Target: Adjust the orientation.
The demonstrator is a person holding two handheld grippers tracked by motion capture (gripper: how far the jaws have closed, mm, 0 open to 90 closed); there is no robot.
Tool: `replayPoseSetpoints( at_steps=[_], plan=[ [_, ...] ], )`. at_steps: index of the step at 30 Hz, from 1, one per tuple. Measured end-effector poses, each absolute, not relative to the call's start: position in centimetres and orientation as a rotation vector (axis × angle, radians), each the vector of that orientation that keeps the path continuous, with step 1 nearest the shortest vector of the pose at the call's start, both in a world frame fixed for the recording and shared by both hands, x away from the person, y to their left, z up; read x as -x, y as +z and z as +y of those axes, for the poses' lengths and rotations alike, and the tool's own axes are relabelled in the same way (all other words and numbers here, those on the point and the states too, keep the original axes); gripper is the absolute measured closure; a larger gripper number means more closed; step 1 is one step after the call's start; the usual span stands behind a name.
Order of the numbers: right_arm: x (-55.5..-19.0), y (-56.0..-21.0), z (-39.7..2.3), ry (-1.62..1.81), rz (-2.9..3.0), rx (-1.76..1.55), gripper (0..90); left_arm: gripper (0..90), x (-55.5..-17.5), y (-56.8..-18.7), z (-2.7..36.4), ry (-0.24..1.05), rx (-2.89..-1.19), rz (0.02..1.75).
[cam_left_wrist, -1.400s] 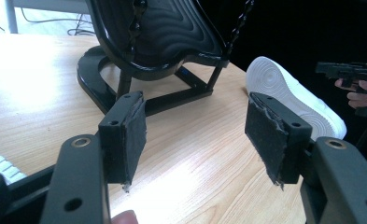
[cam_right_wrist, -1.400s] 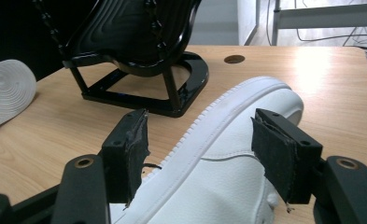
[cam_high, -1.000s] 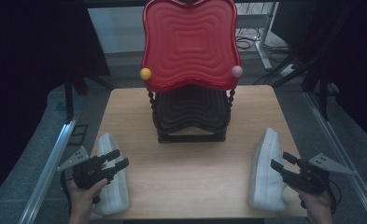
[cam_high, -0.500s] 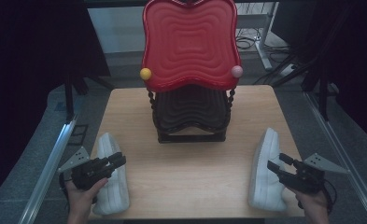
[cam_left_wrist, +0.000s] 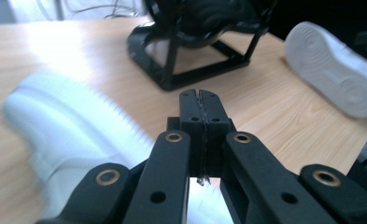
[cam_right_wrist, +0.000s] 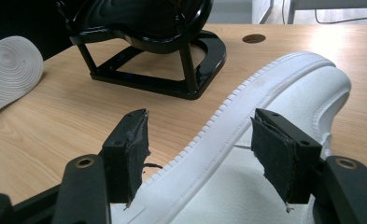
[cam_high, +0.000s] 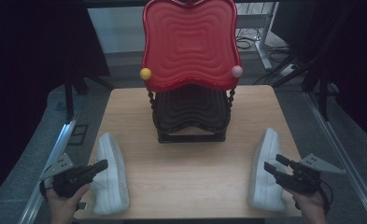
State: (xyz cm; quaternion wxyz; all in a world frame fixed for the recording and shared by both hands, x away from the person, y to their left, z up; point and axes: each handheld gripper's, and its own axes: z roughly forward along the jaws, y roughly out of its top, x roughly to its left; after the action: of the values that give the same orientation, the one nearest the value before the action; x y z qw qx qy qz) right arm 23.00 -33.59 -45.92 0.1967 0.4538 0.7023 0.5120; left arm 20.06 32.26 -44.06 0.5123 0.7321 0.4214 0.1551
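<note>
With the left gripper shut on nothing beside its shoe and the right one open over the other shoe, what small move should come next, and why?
Probably close the right gripper on the right shoe: its jaws stand open astride the shoe's sole edge, not yet pressing. The left gripper has just closed with nothing between its jaws, so it must reopen before it can take the left shoe.

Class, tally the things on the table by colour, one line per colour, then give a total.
White: 2, the left shoe and the right shoe
Red: 1, the upper tray
Black: 1, the lower tray with its stand
Total: 4
</note>
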Motion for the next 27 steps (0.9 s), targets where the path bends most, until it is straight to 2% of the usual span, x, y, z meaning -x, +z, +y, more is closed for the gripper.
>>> replayPoseSetpoints(
  at_steps=[14, 19, 27],
  plan=[
    [-23.1, -46.0, -33.4, 1.429, 1.981, -1.266, 36.4, 89.9, -15.5, -48.4, 36.5, 0.374, -1.804, 1.166],
    [-23.1, -46.0, -33.5, 1.434, 1.971, -1.277, 36.4, 90.0, -14.7, -50.1, 36.3, 0.324, -1.841, 1.184],
    [-23.0, -46.0, -33.6, 1.434, 1.969, -1.279, 36.3, 89.9, -15.6, -51.1, 35.1, 0.301, -1.856, 1.185]
  ],
)
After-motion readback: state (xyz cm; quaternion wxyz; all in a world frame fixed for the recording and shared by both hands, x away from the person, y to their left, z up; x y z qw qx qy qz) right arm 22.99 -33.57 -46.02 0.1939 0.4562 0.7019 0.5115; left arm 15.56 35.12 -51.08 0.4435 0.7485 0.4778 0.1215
